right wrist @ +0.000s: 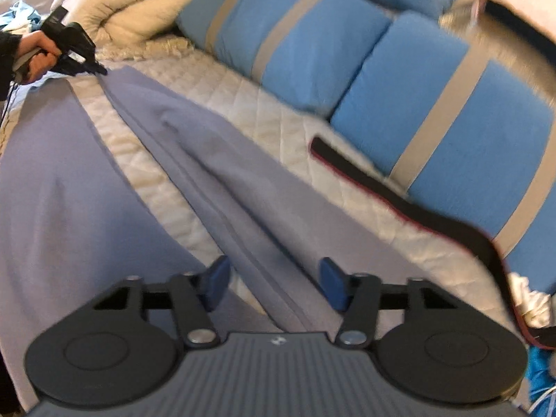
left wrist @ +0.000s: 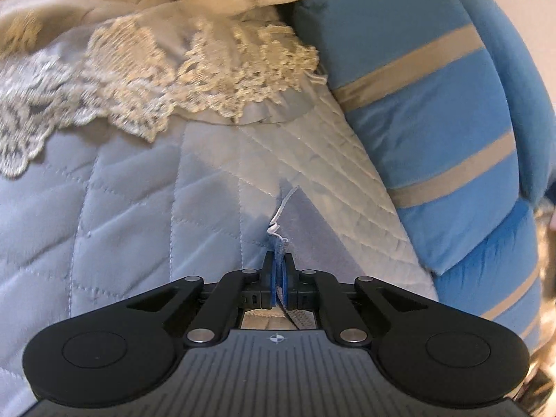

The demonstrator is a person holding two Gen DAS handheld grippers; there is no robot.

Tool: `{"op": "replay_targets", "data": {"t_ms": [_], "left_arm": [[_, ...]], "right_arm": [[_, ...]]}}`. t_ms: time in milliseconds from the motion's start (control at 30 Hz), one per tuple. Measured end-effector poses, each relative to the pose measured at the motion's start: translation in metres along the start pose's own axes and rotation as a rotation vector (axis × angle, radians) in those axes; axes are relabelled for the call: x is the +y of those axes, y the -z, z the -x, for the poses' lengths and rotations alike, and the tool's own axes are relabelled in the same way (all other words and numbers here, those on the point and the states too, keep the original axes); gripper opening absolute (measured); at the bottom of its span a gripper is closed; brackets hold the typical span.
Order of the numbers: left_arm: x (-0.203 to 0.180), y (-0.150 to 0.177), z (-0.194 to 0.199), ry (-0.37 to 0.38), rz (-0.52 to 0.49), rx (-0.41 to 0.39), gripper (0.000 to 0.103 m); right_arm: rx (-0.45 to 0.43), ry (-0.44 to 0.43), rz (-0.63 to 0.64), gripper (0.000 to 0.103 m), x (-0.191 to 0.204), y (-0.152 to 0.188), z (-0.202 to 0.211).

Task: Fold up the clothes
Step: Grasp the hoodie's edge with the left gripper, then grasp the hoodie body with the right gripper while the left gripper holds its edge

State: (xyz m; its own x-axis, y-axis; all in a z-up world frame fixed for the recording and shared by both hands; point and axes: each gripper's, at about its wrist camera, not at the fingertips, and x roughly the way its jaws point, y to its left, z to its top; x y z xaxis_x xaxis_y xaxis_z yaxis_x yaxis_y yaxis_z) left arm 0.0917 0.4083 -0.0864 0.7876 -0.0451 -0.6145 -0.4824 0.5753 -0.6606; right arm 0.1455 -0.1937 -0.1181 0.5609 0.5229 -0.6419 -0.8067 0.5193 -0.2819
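Looking along my left gripper (left wrist: 278,260), I see its blue pads (left wrist: 277,278) pinched together on a corner of the grey garment (left wrist: 305,222), a white thread sticking up from the edge, over the quilted bedspread (left wrist: 121,208) near the blue striped pillows (left wrist: 434,104). From the right wrist, my right gripper (right wrist: 274,283) hangs spread wide and empty above the garment, which stretches across the bed toward the left gripper. A black strap (right wrist: 399,194) lies beside the pillows.
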Motion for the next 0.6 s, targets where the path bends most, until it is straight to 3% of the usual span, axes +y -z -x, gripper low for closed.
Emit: {"op": "replay_targets", "data": {"t_ms": [100, 400, 433, 500, 600], "left_arm": [[-0.001, 0.001, -0.001, -0.001, -0.014, -0.004, 0.003], [-0.004, -0.001, -0.005, -0.007, -0.038, 0.0, 0.003], [-0.003, -0.001, -0.005, -0.007, -0.034, 0.002, 0.003], [-0.003, -0.002, -0.006, -0.009, -0.028, 0.005, 0.003], [-0.005, -0.003, -0.006, -0.018, -0.02, 0.012, 0.003]], "right_arm": [[0.027, -0.05, -0.022, 0.047, -0.009, 0.001, -0.014], [0.079, -0.106, 0.031, 0.046, -0.014, 0.003, -0.038], [0.082, -0.115, 0.032, 0.043, -0.014, 0.003, -0.039], [0.088, -0.134, 0.042, 0.02, -0.013, 0.003, -0.04], [0.099, -0.137, 0.106, 0.006, -0.002, 0.004, -0.039]]}}
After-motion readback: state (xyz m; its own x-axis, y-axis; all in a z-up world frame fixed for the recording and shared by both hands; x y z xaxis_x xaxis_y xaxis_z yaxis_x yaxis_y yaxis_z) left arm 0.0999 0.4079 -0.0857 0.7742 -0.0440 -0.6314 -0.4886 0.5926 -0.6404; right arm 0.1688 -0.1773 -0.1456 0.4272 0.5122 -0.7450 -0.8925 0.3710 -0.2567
